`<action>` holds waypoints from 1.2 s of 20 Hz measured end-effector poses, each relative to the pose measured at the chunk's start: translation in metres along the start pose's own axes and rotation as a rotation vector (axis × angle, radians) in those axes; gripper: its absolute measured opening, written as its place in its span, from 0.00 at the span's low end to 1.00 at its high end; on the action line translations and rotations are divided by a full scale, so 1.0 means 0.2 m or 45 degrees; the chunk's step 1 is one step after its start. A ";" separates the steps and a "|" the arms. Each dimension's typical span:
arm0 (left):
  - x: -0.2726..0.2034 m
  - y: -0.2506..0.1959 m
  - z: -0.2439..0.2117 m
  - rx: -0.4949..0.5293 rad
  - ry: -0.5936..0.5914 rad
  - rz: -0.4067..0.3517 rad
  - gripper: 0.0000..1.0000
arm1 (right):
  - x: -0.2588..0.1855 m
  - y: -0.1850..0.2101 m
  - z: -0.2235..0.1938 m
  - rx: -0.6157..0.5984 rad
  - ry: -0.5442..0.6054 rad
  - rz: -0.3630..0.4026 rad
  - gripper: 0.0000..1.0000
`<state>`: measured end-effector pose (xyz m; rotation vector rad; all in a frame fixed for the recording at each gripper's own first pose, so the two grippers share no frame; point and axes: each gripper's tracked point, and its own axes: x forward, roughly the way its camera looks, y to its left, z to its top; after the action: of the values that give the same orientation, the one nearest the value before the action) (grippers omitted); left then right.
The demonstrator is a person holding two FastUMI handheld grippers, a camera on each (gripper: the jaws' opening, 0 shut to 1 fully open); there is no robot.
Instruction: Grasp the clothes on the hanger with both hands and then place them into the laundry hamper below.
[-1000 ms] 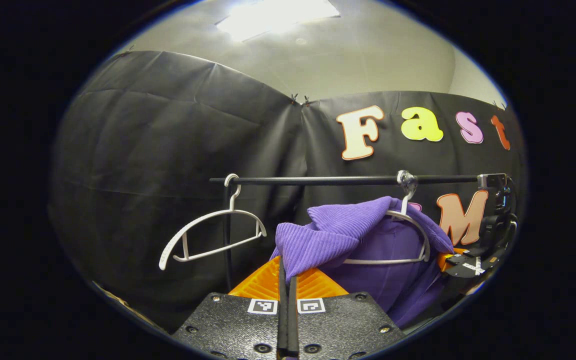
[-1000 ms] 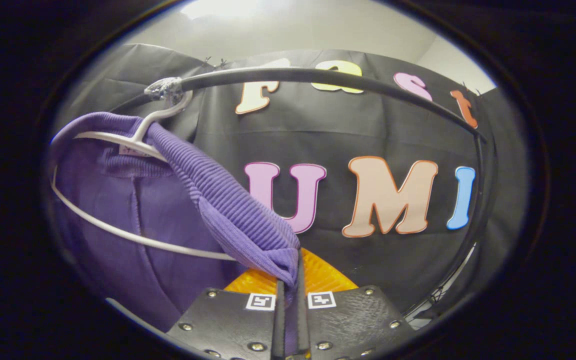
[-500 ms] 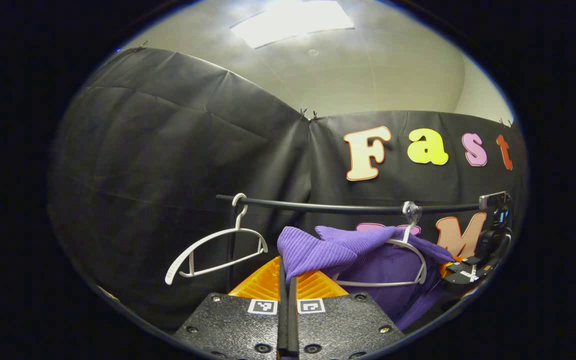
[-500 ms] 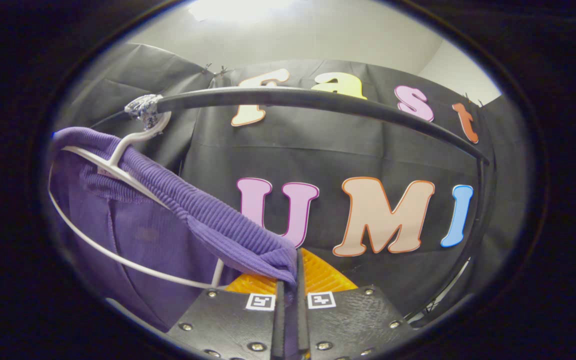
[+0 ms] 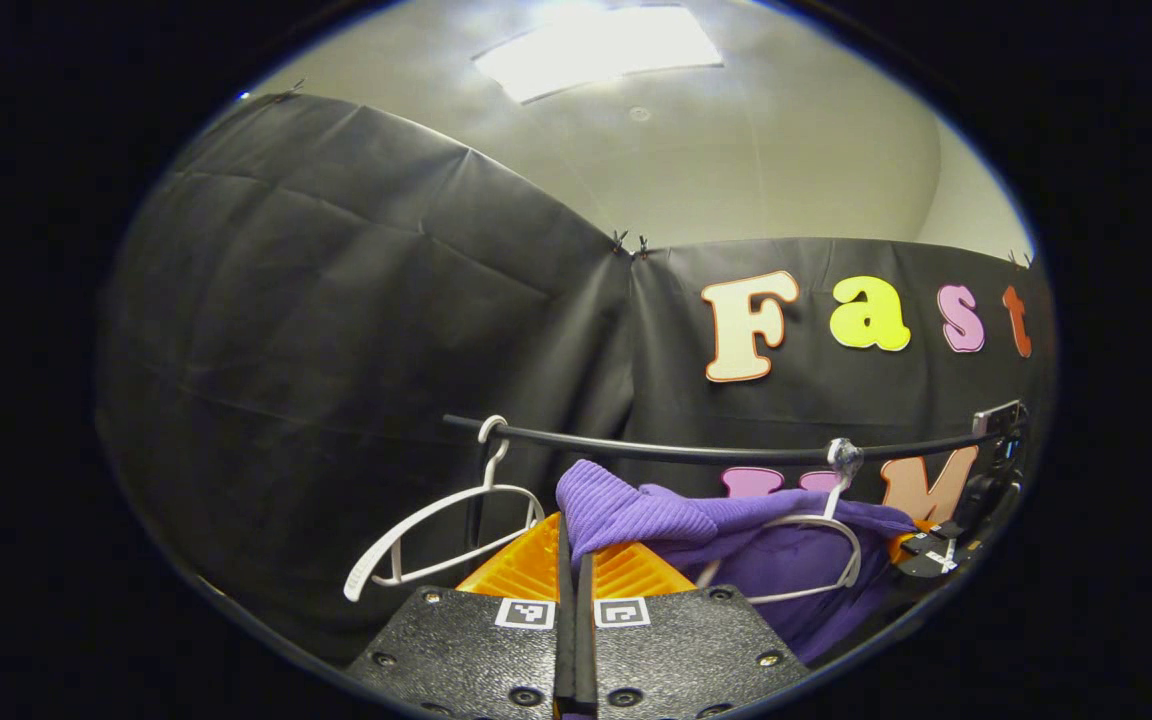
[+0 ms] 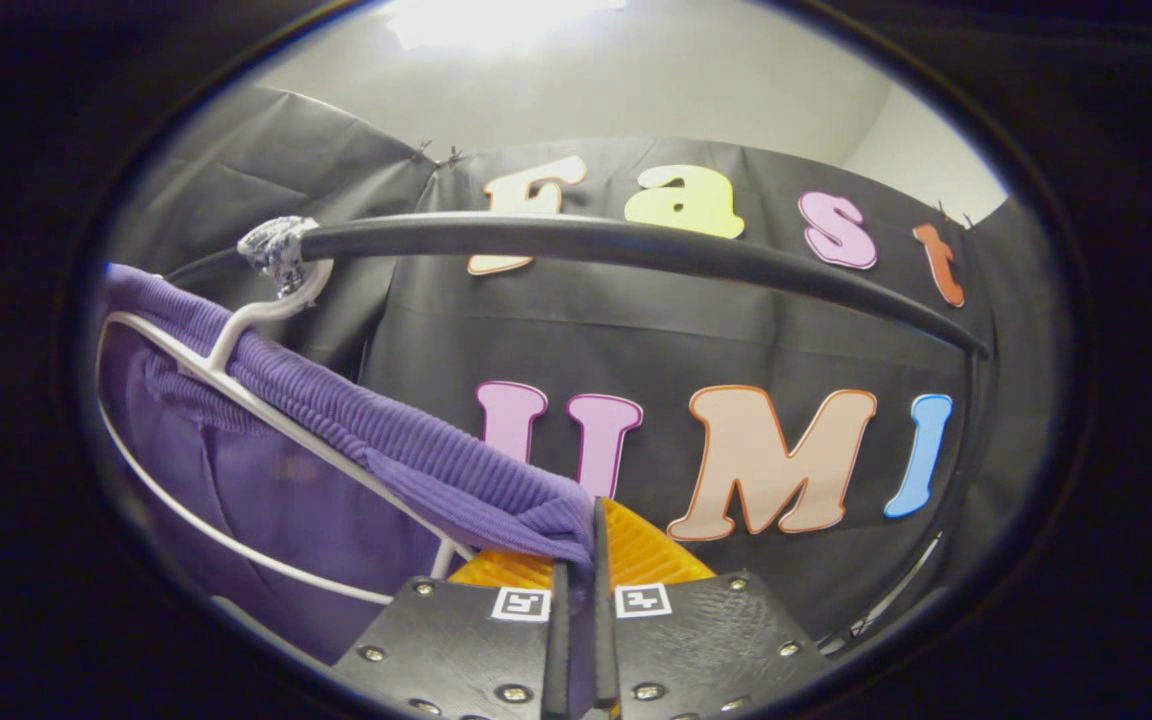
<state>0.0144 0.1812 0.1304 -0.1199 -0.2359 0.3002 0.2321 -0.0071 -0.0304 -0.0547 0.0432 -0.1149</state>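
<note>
My left gripper (image 5: 573, 560) is clamped on a fold of the purple garment (image 5: 636, 512), its two fingers pressed together with the ribbed cloth coming up from between them. My right gripper (image 6: 576, 560) pinches the other shoulder of the same garment (image 6: 416, 465), and cloth runs down through the narrow gap between its fingers. The garment sits on a white hanger (image 6: 236, 400) whose hook, wrapped in something silvery, is over the black rail (image 6: 636, 245). In the right gripper view the rail arcs close above the cloth, leaving a band of free room between rail and shoulder; to the right of the garment the rail is bare out to its bend. In the left gripper view an empty white hanger (image 5: 436, 530) hangs on the rail (image 5: 716, 455) to the left, apart from the garment. My right gripper also appears there at the far right edge (image 5: 936, 550), small and hard to make out. The garment's lower part is cut off in both views. Black cloth walls (image 5: 336, 320) close the booth, with a pale ceiling and a bright light panel (image 5: 596, 50) above.
</note>
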 end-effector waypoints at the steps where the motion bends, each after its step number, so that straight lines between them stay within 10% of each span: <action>1: 0.01 0.01 0.02 0.005 -0.014 0.001 0.00 | 0.01 0.00 0.01 0.003 -0.009 0.005 0.09; 24: 0.07 0.07 -0.51 0.056 0.166 -0.027 0.00 | 0.16 0.02 -0.25 -0.182 0.036 -0.036 0.10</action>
<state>0.0492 0.1898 0.0322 -0.0933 -0.1015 0.2752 0.2612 -0.0095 -0.0808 -0.1968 0.0786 -0.1404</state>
